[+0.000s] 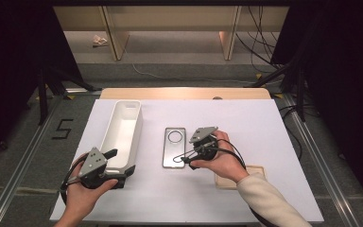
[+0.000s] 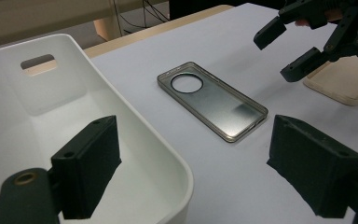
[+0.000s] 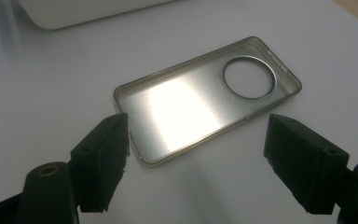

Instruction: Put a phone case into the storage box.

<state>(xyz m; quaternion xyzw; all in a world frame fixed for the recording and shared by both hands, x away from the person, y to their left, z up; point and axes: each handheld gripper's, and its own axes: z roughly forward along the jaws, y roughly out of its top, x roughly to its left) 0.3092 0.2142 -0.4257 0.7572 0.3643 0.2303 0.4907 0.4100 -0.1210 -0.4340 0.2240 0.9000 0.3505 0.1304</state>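
Note:
A clear grey phone case (image 1: 174,147) (image 2: 212,100) (image 3: 205,98) with a round camera hole lies flat in the middle of the white table. My right gripper (image 1: 185,158) (image 3: 196,161) (image 2: 289,51) hangs open just right of the case. Its jaws stand on either side of the case's plain end and do not touch it. A long white bin (image 1: 123,127) (image 2: 135,121) stands to the left, with nothing inside. My left gripper (image 1: 120,163) (image 2: 200,172) is open and straddles the bin's near end wall, one jaw inside, one outside.
A flat beige case (image 1: 236,178) (image 2: 349,81) lies near the front right, partly under the right hand. The white table top (image 1: 246,123) ends at a wooden strip at the back. Beyond it are floor, cables and shelving.

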